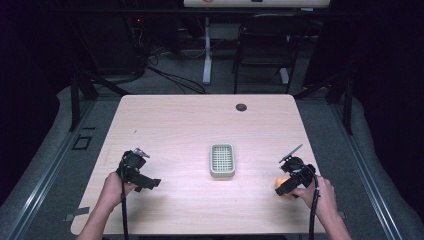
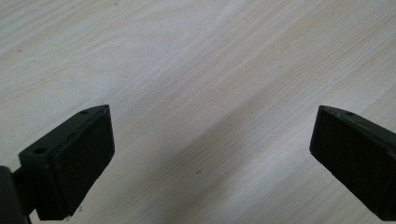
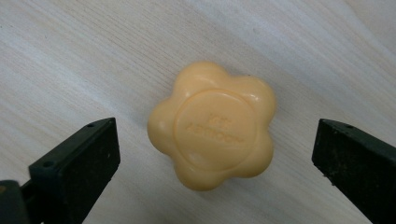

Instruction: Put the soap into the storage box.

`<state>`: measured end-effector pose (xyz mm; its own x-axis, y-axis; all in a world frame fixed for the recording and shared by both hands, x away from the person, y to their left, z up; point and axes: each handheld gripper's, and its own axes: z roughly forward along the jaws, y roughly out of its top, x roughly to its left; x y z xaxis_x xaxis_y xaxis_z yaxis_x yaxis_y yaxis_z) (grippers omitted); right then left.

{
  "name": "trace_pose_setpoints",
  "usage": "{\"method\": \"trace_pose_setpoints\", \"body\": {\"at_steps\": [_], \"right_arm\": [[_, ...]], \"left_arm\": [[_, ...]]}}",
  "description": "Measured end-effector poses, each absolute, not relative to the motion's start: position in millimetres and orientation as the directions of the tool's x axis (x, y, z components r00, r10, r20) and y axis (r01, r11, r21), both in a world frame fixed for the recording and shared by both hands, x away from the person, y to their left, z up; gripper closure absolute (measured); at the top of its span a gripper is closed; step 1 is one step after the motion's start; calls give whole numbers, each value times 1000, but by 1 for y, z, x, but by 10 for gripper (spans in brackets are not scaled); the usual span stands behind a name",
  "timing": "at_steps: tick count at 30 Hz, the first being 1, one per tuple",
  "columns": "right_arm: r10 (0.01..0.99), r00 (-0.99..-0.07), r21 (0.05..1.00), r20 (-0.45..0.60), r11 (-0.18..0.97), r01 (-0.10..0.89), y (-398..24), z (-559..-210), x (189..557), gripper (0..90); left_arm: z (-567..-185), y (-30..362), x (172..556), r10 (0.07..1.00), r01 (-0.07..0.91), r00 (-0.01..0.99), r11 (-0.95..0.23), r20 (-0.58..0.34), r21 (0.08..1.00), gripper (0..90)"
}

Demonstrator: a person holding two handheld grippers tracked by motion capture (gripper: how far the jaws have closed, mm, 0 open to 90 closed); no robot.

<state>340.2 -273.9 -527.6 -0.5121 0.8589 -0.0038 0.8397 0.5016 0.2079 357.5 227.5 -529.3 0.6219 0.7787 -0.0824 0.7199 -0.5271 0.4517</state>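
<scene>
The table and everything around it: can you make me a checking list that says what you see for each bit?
Surface: pale wood table, with a round dark cap near its far edge.
Job's things: flower-shaped orange soap lying flat at the right front; pale green slotted soap dish in the middle, nothing in it.
Clutter: nothing seen.
Grippers: left gripper open over bare wood; right gripper open, jaws either side of the soap, not touching it.
Cables: one black cable trails from the left gripper, another from the right; more cables lie on the floor behind.
Surroundings: dark room, black chair and white desk leg beyond the table.
</scene>
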Motion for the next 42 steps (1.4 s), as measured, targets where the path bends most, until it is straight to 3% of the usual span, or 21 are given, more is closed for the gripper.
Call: {"method": "trace_pose_setpoints", "body": {"at_steps": [6, 7, 10, 12, 21, 23, 27, 30, 34, 42], "right_arm": [[849, -528, 174, -13, 522, 835, -270, -530, 345, 40], [863, -505, 214, -2, 494, 843, -269, -534, 343, 48], [830, -558, 122, -18, 555, 823, -268, -529, 349, 118], [849, -528, 168, -3, 521, 837, -267, -533, 348, 131], [840, -542, 131, -7, 538, 832, -266, -533, 352, 177], [859, -512, 185, 11, 502, 845, -265, -536, 350, 196], [839, -545, 116, -3, 541, 833, -264, -534, 354, 214], [855, -518, 144, -3, 513, 846, -263, -538, 353, 226], [839, -543, 95, -9, 542, 835, -264, -537, 355, 233], [847, -531, 86, -1, 529, 844, -265, -540, 355, 259]], "left_arm": [[-529, 228, 358, 779, 720, 622, -527, -84, 452, 0], [-529, 228, 358, 778, 720, 622, -527, -84, 452, 0], [-529, 228, 357, 779, 721, 621, -526, -86, 451, 0], [-529, 228, 358, 779, 720, 622, -526, -85, 452, 0], [-529, 228, 358, 777, 720, 623, -527, -85, 452, 0], [-529, 227, 357, 777, 719, 624, -528, -86, 452, 0], [-529, 228, 357, 778, 720, 623, -527, -85, 452, 0], [-529, 228, 357, 778, 720, 623, -527, -86, 452, 0], [-529, 228, 357, 777, 720, 623, -528, -86, 451, 0], [-529, 227, 357, 775, 719, 626, -531, -86, 449, 0]]}}
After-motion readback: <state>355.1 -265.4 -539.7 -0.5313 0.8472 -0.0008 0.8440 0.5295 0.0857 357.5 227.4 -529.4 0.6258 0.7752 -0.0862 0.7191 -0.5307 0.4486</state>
